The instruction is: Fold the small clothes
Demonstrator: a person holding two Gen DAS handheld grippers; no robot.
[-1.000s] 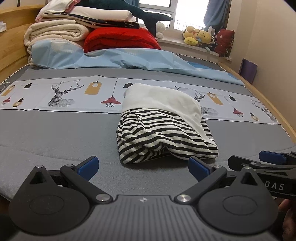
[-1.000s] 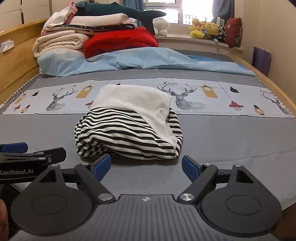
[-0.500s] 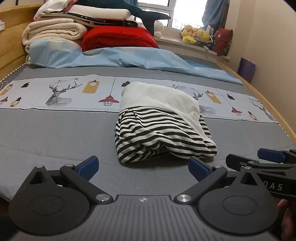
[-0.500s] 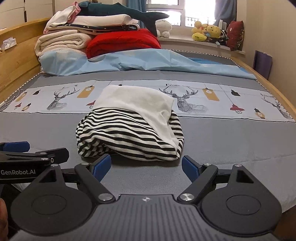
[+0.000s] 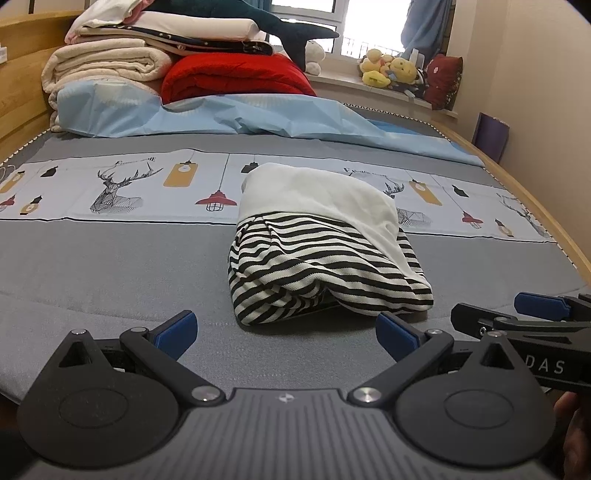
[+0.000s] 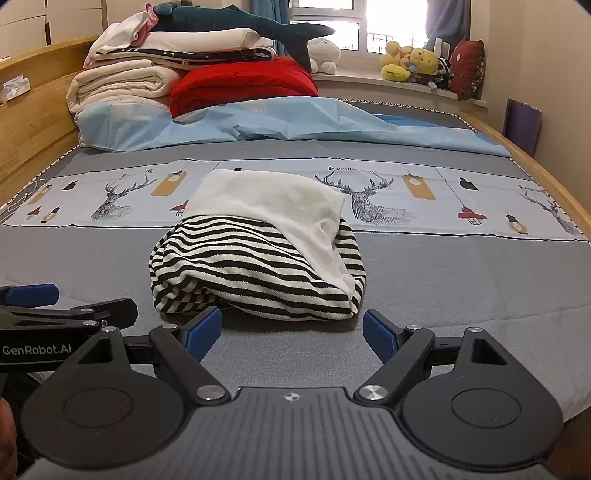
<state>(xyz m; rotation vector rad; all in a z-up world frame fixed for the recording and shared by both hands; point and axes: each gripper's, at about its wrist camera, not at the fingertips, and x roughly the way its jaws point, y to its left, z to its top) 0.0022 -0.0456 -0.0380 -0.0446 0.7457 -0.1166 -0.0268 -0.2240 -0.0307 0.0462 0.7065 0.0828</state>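
A small black-and-white striped garment with a white part over its top lies folded in a bundle on the grey bed. My left gripper stands open just in front of the bundle, nothing between its blue pads. Equally open and empty, my right gripper sits close before the bundle's near edge. Each gripper shows in the other's view: the right one at the right edge, the left one at the left edge.
The grey bed sheet has a printed deer-and-lamp band. Behind lie a light blue sheet, a red blanket, stacked cream bedding and a plush shark. Plush toys line the windowsill. Wooden bed frame at right.
Both grippers have edged slightly closer to the folded bundle and tilted a little; the garment itself has not moved. Both stay open.
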